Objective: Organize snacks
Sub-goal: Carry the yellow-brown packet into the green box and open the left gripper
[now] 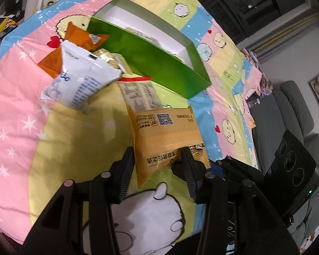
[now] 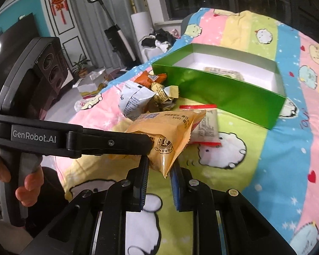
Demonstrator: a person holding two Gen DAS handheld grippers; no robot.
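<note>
My left gripper [image 1: 157, 159] is shut on a yellow snack packet [image 1: 163, 136] and holds it above the cartoon bedsheet; the same packet shows in the right wrist view [image 2: 165, 133]. My right gripper [image 2: 159, 170] sits just under that packet's corner, jaws a little apart, nothing clamped. A green box [image 1: 155, 63] with a white inside lies open beyond, one packet in it [image 2: 223, 72]. A white packet [image 1: 80, 82], an orange packet [image 1: 74, 42], a red-edged packet [image 1: 138, 93] and a gold wrapped snack [image 2: 161, 93] lie beside the box.
The colourful cartoon sheet [image 1: 21, 127] covers the bed. A grey sofa [image 1: 297, 110] stands off the bed's edge in the left wrist view. In the right wrist view, a TV, speakers [image 2: 53, 70] and floor clutter lie to the left.
</note>
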